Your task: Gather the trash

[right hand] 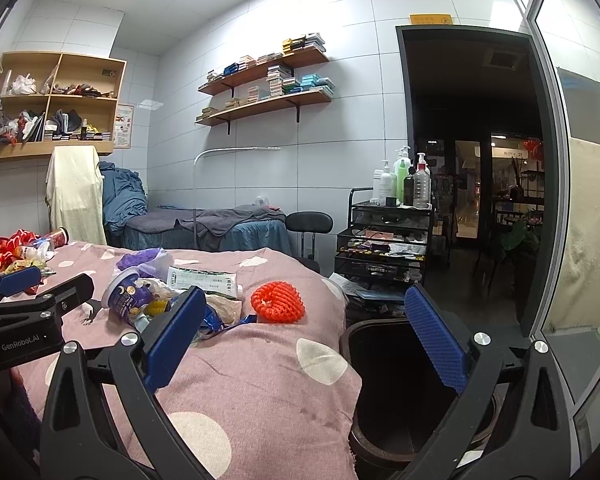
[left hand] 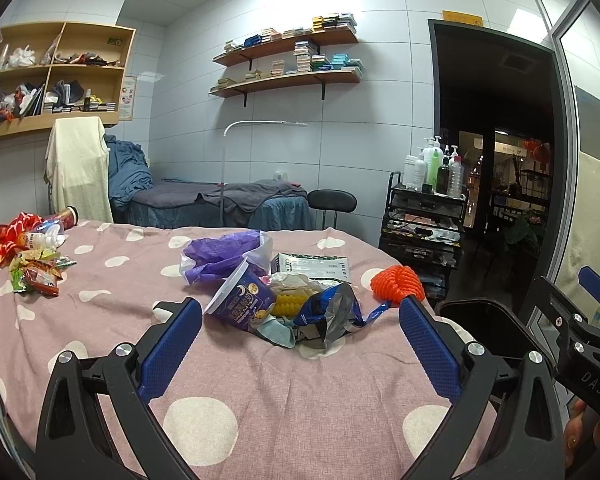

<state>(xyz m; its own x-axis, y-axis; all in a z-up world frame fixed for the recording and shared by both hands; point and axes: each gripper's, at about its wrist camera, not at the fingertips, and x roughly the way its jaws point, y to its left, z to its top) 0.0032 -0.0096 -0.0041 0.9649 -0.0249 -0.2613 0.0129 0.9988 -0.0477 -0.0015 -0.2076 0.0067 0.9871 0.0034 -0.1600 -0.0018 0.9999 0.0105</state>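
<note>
Both the left gripper (left hand: pixel 300 336) and right gripper (right hand: pixel 306 336) hover wide open and empty, the trash pile (left hand: pixel 284 304) lying on the spotted bedspread (left hand: pixel 300 384) beside a dark bin (right hand: pixel 392 380).

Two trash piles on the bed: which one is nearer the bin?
The centre pile, with the tipped purple cup and blue foil bag. The red-and-green wrapper pile lies at the far left, away from the bin.

A tipped purple cup (left hand: pixel 240 300) lies among crumpled wrappers (left hand: pixel 328 312) on bedspread (left hand: pixel 260 400).
</note>
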